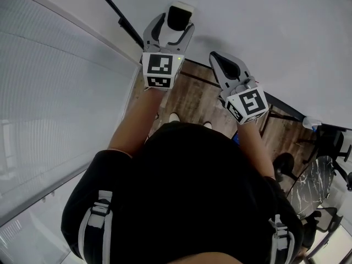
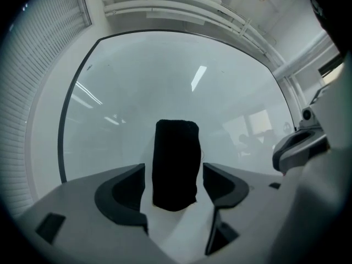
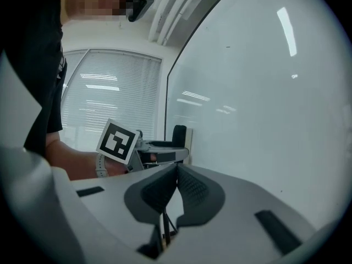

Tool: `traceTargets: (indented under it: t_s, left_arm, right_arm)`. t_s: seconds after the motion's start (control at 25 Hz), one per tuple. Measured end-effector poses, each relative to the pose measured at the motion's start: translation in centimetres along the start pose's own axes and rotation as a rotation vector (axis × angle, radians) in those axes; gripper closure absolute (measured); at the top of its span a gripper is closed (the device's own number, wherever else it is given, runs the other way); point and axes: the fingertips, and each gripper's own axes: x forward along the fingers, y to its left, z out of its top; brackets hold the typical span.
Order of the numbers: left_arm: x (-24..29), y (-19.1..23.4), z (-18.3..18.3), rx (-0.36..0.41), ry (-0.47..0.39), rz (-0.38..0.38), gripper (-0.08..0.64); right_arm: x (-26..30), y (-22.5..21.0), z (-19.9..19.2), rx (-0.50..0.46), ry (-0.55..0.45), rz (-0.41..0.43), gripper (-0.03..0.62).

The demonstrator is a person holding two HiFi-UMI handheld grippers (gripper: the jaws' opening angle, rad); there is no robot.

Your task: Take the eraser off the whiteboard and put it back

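The black felt eraser point(image 1: 179, 16) sits flat against the whiteboard point(image 1: 264, 26), standing upright with its white back towards me. My left gripper point(image 1: 175, 26) points at the board and is open, one jaw on each side of the eraser. In the left gripper view the eraser point(image 2: 176, 164) stands between the jaws of that gripper point(image 2: 174, 185) with a narrow gap on both sides. My right gripper point(image 1: 218, 57) hovers just right of it, near the board, shut with nothing in it. The right gripper view shows its pads point(image 3: 192, 188) meeting, and the eraser point(image 3: 179, 135) beyond.
The whiteboard's black frame point(image 1: 115, 12) runs along its left edge, next to window blinds point(image 1: 55, 92). Wooden floor point(image 1: 187, 98) shows below the grippers. Office chairs point(image 1: 330, 147) stand at the lower right. The person's torso fills the lower head view.
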Motion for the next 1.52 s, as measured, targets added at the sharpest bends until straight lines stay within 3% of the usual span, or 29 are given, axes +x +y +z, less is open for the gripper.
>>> traceTargets:
  t_s: [0.16,0.36,0.88,1.04,1.2,1.52]
  left_arm:
    - [0.1,-0.6,0.4,0.015,-0.009,-0.001,0.249]
    - [0.3,-0.4,0.4,0.032,0.002,0.028,0.318]
    - [-2.0,-1.1,1.0,0.034,-0.013,0.025,0.337]
    - [-3.9,-2.1,0.9,-0.001,-0.01,-0.019,0.337]
    - [-5.1,-3.4,0.4,-0.044,-0.001,-0.108,0.337]
    - [-7.6,-8.0,-1.1,-0.062,-0.023,-0.254,0.337]
  right_arm:
    - [-0.7,-0.3,0.0,0.006,-0.001,-0.023,0.589]
    - [-1.1,-0.5,-0.1,0.009,0.004,-0.032,0.589]
    - [-3.8,-1.1,-0.7,0.031,0.011,-0.052,0.589]
    - [-4.5,-1.4,-1.0,0.043,0.01,-0.056,0.589]
    - [-5.1,-1.4,-1.3,0.057,0.011,-0.057,0.589]
    - [-8.0,-0.3,-2.8,0.066,0.001,-0.057,0.589]
